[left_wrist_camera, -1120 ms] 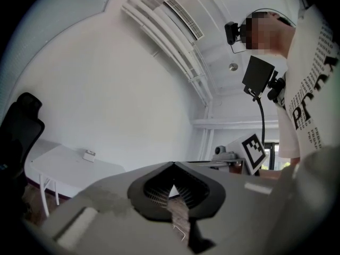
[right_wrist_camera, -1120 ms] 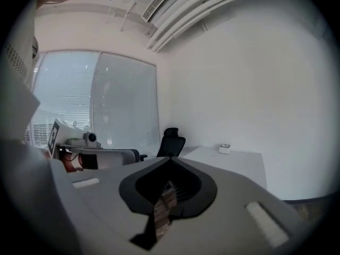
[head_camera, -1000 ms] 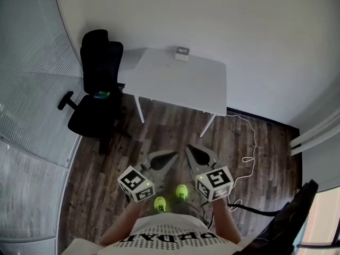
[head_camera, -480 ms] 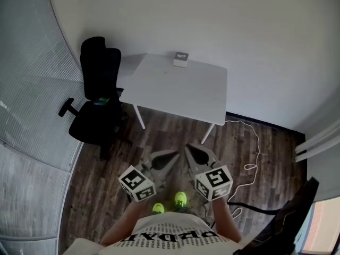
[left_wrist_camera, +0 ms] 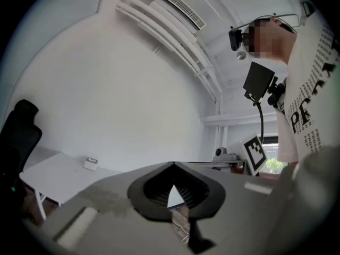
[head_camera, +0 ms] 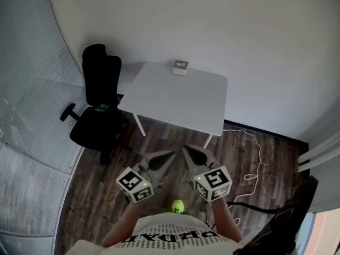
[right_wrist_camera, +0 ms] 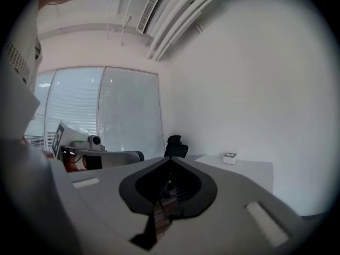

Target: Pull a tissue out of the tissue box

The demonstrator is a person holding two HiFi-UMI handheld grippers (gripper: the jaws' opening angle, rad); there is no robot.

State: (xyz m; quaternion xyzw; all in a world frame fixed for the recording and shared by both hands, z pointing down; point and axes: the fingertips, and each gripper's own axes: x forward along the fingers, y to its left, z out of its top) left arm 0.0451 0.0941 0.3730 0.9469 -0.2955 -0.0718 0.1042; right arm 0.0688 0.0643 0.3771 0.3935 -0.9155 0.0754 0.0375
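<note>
Left gripper (head_camera: pixel 171 155) & right gripper (head_camera: pixel 186 149): both clenched tight, nothing in either.
They're hovering over dark wood floor (head_camera: pixel 281 153); tissue box (head_camera: pixel 180 67) is sitting at far edge of white table (head_camera: pixel 180 100) by the wall (head_camera: pixel 212 20), black chair (head_camera: pixel 101 89) beside table.

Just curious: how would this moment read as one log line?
left tongs: shut, empty | right tongs: shut, empty | tissue box: on table, untouched, far ahead
</note>
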